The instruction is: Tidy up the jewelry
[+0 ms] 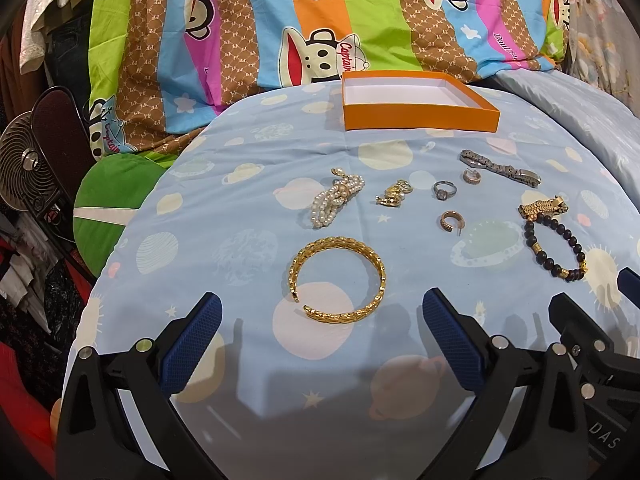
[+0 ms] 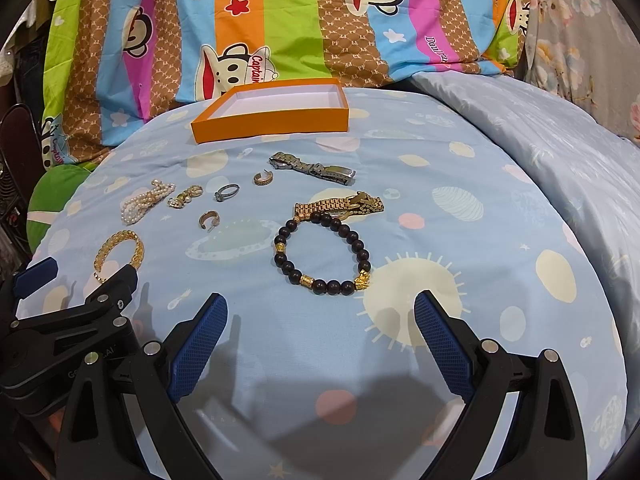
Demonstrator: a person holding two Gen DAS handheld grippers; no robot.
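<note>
An empty orange box (image 1: 420, 114) (image 2: 272, 124) sits at the far side of the blue bedsheet. Jewelry lies in front of it: a gold bangle (image 1: 338, 278) (image 2: 120, 254), a pearl bracelet (image 1: 336, 200) (image 2: 146, 202), a gold charm (image 1: 394, 194) (image 2: 184, 197), a silver ring (image 1: 444, 191) (image 2: 226, 192), two hoop earrings (image 1: 451, 221) (image 1: 472, 177), a silver watch band (image 1: 500, 168) (image 2: 314, 169), a gold watch band (image 1: 544, 206) (image 2: 340, 207) and a dark bead bracelet (image 1: 556, 250) (image 2: 322, 258). My left gripper (image 1: 322, 320) is open, just short of the bangle. My right gripper (image 2: 322, 320) is open, just short of the bead bracelet.
A striped cartoon quilt (image 1: 320, 20) is piled behind the box. A small fan (image 1: 28, 172) and a green cushion (image 1: 108, 208) are at the left. A pale duvet (image 2: 540, 152) lies to the right. The sheet (image 2: 440, 240) slopes off at its edges.
</note>
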